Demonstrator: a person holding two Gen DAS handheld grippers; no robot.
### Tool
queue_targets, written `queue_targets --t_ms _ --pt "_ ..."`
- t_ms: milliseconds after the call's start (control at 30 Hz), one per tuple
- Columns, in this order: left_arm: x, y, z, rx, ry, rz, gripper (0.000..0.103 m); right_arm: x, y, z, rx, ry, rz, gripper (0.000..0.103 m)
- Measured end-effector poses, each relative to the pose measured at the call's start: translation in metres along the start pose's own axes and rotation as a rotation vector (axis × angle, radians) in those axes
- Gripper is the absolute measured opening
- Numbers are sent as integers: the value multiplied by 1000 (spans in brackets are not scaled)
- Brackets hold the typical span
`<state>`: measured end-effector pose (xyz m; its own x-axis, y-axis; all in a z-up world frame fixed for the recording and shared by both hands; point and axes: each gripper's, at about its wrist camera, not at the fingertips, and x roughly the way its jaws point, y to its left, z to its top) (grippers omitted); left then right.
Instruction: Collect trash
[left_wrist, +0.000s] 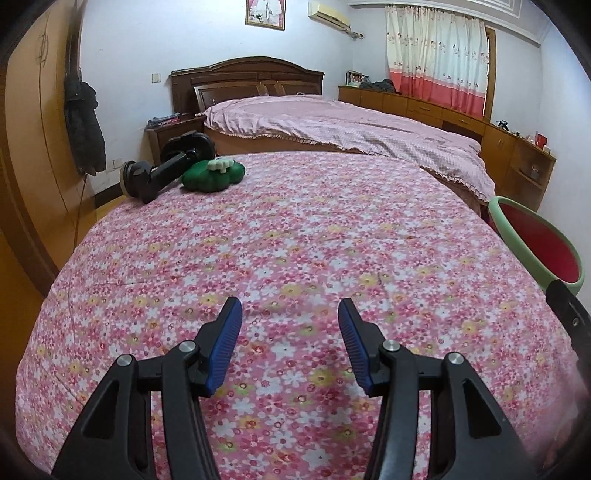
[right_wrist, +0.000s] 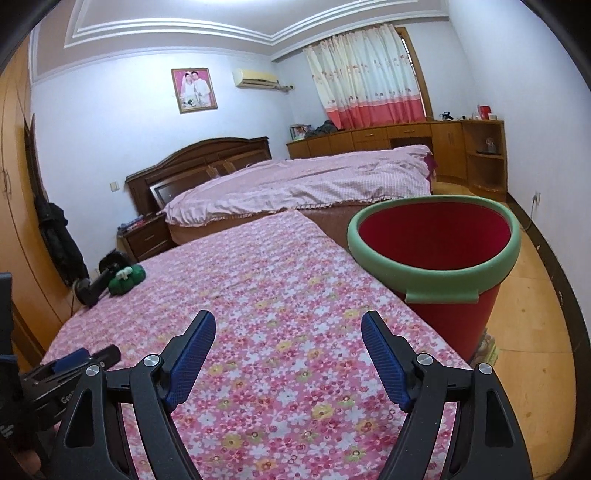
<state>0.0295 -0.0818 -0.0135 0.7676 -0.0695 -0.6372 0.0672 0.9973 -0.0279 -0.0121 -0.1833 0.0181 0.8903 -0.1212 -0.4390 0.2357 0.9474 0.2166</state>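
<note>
Trash is what you are after, yet neither view shows any loose scrap on the flowered bedspread (left_wrist: 295, 240). The only things lying on it are a green plush toy (left_wrist: 213, 175) and a black handheld device (left_wrist: 159, 177), touching each other at the far left corner of the bed; whether either counts as trash I cannot tell.

The bin (right_wrist: 436, 266), red with a green rim, stands upright off the right edge of the bed, its mouth open and, as far as the right wrist view shows, empty inside. In the left wrist view only part of its rim shows at the right.

Your left gripper (left_wrist: 290, 314) hangs over the near part of the bedspread with its jaws apart and nothing between them. Your right gripper (right_wrist: 288, 328) hangs likewise, jaws wide apart and empty, with the bin ahead and to its right.

I judge that you are at the very start: searching, with nothing picked up and nothing in the bin. The next move calls for finding a target first. If the things at the far left corner are meant, the left gripper is the natural one to reach across the bed, and the carry back must cross the whole bed to the right edge.
</note>
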Motion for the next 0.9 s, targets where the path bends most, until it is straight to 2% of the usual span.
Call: queue_targets --t_ms 900 --pt "0 -1 -4 -4 1 4 54 4 1 -5 8 4 9 82"
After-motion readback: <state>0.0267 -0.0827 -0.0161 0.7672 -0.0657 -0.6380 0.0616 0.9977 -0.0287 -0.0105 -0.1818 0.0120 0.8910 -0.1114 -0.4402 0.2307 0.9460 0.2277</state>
